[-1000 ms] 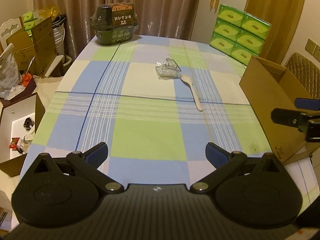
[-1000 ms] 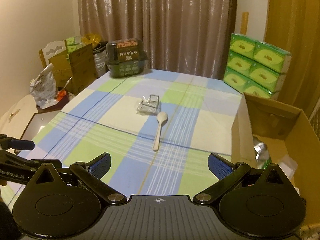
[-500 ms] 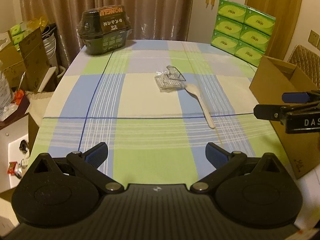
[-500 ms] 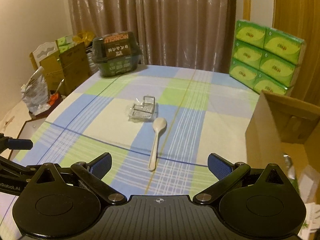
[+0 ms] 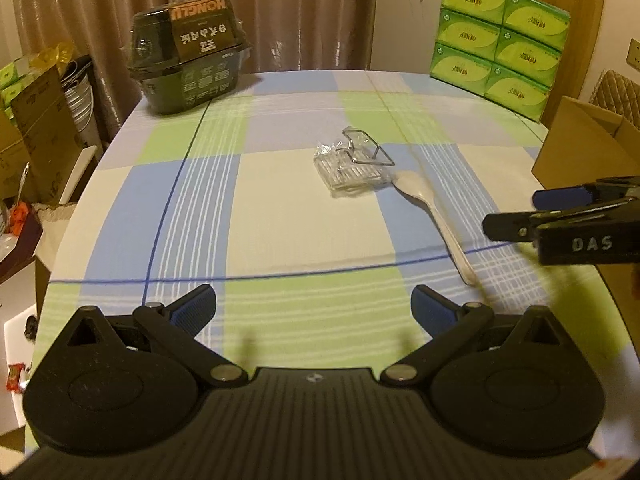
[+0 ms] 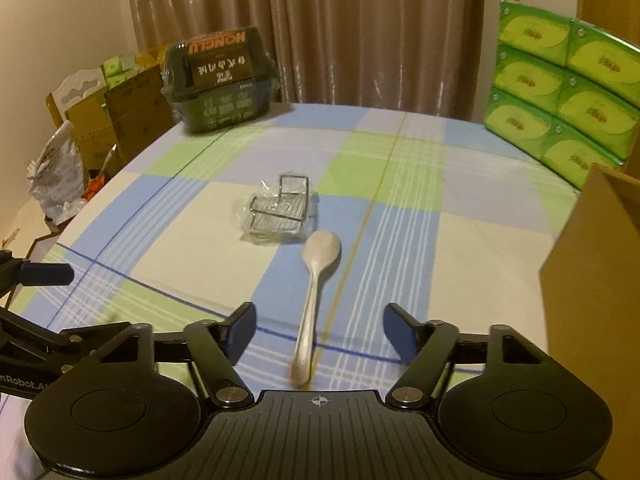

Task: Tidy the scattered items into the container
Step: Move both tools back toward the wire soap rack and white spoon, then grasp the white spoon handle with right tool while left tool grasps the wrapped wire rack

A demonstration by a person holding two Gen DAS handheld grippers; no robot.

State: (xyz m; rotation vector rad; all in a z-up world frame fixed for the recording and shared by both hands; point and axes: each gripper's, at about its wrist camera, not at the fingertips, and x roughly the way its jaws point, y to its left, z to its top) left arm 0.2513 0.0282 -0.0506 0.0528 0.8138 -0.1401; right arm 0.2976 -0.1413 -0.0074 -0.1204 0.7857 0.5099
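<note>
Both grippers wide, empty: right gripper (image 6: 319,334) straddles spoon (image 6: 316,286) handle; left gripper (image 5: 314,312) over bare cloth.

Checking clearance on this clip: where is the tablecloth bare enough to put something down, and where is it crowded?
Bare cloth runs between the dark food container and the wrapped wire rack, and across the near green and blue squares in front of the left gripper. It is crowded mid-table, where the spoon lies beside the rack, and along the right edge by the cardboard box and tissue packs.
</note>
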